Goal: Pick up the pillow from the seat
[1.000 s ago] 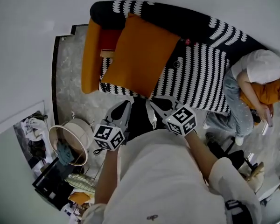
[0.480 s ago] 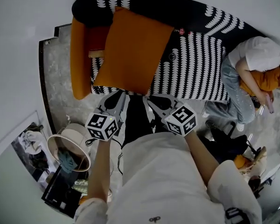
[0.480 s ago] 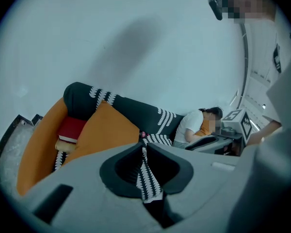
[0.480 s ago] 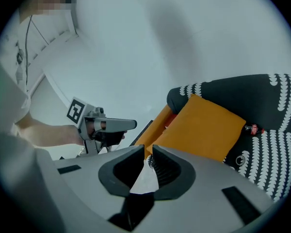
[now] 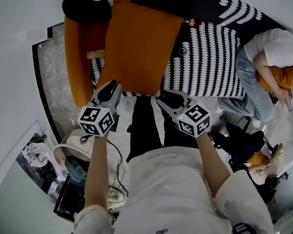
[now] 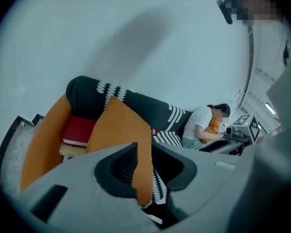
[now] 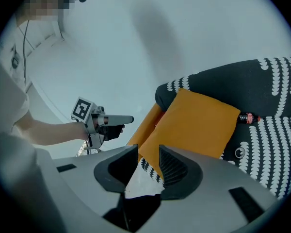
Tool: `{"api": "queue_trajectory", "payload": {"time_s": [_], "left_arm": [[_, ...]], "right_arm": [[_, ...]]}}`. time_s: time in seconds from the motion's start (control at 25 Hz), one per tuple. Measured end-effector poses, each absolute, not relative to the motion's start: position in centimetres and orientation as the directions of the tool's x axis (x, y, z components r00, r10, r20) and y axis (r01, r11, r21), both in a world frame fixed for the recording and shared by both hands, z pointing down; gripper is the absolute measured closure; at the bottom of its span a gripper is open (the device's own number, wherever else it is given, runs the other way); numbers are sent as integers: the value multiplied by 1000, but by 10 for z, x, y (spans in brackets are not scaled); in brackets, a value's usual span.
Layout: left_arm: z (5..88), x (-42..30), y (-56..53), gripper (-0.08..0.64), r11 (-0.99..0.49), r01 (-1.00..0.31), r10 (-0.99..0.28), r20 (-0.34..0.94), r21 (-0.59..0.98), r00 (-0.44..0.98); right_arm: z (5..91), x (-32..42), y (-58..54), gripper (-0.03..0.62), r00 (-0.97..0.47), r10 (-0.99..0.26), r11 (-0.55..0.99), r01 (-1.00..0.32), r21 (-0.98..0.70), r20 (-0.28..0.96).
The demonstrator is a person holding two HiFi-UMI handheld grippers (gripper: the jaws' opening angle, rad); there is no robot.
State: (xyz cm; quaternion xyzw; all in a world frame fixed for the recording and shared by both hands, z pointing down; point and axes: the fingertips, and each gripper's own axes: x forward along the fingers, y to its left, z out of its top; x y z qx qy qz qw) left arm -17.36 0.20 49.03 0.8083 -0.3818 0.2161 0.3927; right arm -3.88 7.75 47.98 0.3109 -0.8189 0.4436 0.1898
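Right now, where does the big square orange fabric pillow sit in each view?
Head view: the big square orange fabric pillow is at upper centre, propped on the seat.
Left gripper view: lower centre-left.
Right gripper view: centre, slightly right.
Shared landmark: the black-and-white patterned sofa beneath and behind it.

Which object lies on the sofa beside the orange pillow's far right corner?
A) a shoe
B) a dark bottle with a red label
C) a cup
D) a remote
B: a dark bottle with a red label lies on the sofa by the corner of the orange pillow.
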Motion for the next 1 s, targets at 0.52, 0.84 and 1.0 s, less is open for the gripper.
{"api": "queue_trajectory", "payload": {"time_s": [0.52, 0.84, 1.0], "left_arm": [[559, -188, -25, 343, -495, -790, -353, 747, 363, 564], [600, -191, -43, 202, -506, -810, -354, 785, 296, 508], [617, -191, -50, 153, -515, -811, -339, 803, 278, 490]], "right_arm": [[558, 2, 46, 391, -594, -442, 233, -800, -553, 672], [610, 17, 50, 336, -528, -464, 115, -832, -543, 711], [632, 21, 53, 311, -506, -464, 63, -837, -544, 727]]}}
